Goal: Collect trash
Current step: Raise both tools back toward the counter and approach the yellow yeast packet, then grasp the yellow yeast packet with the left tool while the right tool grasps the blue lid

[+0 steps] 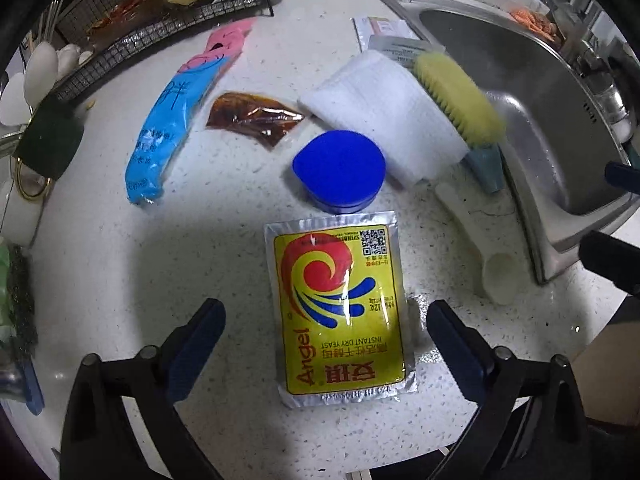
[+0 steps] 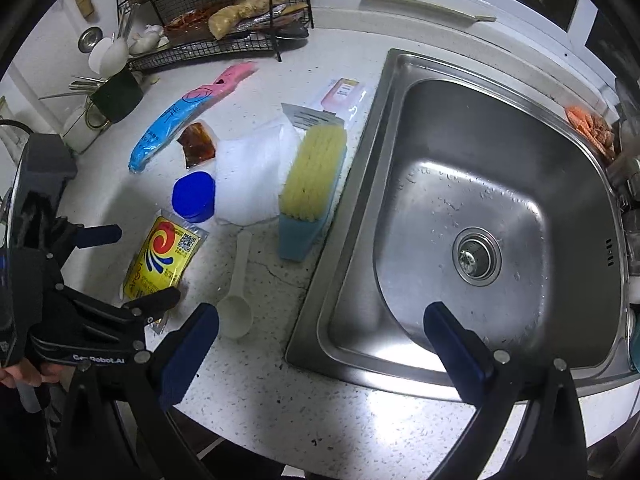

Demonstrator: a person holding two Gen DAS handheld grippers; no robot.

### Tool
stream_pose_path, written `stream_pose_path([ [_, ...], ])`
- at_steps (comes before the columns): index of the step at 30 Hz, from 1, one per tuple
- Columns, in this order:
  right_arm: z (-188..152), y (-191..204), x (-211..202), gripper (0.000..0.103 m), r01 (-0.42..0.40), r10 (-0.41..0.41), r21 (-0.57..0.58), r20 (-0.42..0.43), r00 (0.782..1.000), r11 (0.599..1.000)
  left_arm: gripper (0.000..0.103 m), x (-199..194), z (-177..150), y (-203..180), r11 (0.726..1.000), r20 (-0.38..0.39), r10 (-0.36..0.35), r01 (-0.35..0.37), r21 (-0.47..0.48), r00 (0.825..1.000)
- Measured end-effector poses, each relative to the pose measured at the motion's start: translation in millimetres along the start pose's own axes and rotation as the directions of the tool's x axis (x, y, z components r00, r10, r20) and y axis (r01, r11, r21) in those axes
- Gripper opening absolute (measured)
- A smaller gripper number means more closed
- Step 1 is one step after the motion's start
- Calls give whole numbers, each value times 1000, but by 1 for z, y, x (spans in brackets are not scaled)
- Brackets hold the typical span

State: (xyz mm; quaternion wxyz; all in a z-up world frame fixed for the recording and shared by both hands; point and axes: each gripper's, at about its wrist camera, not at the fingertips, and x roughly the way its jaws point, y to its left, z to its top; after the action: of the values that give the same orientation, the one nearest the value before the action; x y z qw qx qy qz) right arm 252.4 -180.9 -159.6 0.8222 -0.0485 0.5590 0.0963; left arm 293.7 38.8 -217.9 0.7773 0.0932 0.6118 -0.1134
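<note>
A yellow and silver yeast packet [image 1: 340, 312] lies flat on the speckled white counter [image 1: 120, 264]. My left gripper [image 1: 324, 312] is open just above it, one blue finger on each side of the packet, not closed on it. Beyond the packet lie a brown sauce sachet [image 1: 256, 118] and a long blue and pink wrapper [image 1: 172, 120]. In the right wrist view the left gripper [image 2: 148, 264] straddles the same packet [image 2: 164, 256]. My right gripper [image 2: 320, 312] hangs open and empty over the front left corner of the sink [image 2: 480, 200].
A blue round lid [image 1: 340, 168], a folded white cloth [image 1: 384, 112], a yellow scrub brush [image 1: 460, 100] and a white scoop [image 1: 492, 256] lie between packet and sink. Flat clear packets [image 2: 344, 92] sit behind the cloth. A black wire rack [image 2: 224, 20] with food stands at the back.
</note>
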Motion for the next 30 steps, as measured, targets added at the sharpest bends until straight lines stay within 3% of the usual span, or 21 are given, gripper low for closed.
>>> stream_pose_path([
  [8,1,-6,3,103,12,-12,5,-9,1000,1000,92,6,-2,13,998,-17,-10,9,-67,1000],
  [10,1,-6,5,103,10,-10,9,-17,1000,1000,83,3,-2,9,999,-8,-17,17,-52,1000],
  [12,1,-4,7,103,12,-12,5,-23,1000,1000,63,-3,-2,4,999,7,-29,29,-29,1000],
  [17,1,4,9,103,-8,8,-4,-31,1000,1000,40,-17,-4,9,990,46,-118,122,-76,992],
  [25,23,29,10,103,-92,91,-51,-22,996,994,37,-45,-23,36,979,107,-113,129,-161,988],
  [30,40,53,19,102,-172,171,-94,-25,985,981,37,-61,-26,65,973,137,-59,88,-216,989],
])
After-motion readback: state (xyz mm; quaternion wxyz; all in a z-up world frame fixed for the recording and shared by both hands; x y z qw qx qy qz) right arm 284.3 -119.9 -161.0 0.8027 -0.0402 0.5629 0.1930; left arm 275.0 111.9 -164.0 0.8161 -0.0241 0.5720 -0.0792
